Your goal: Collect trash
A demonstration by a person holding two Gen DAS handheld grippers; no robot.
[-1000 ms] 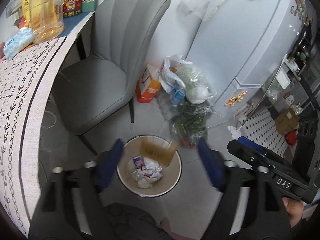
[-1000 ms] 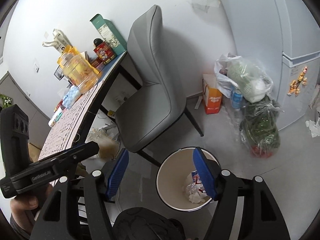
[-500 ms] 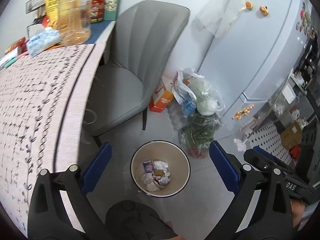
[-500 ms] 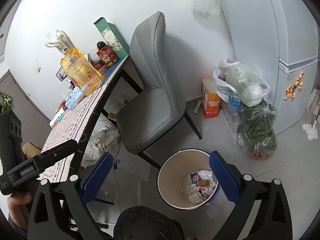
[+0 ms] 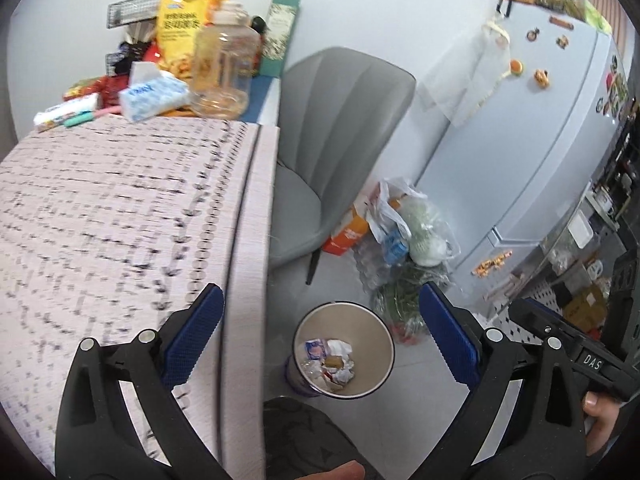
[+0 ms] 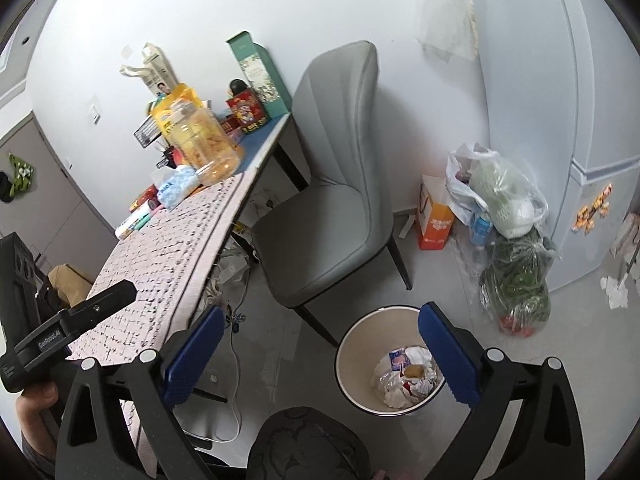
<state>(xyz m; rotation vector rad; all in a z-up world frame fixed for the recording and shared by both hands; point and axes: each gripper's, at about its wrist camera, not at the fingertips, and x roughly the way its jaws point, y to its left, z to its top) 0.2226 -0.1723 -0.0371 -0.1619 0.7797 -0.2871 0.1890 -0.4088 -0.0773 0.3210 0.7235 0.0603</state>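
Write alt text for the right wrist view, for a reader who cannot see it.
The open, empty right gripper hangs above a round waste bin on the floor holding crumpled wrappers. A grey chair stands behind the bin beside a patterned table, with plastic bags against a fridge at right.

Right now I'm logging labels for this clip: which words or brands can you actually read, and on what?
"DAS" on the right hand-held gripper's black body, seen from the left wrist.
Lettering on the left hand-held gripper's black body: too small to read.
Print on the yellow snack bag, tissue pack and orange carton: blurred, unreadable.
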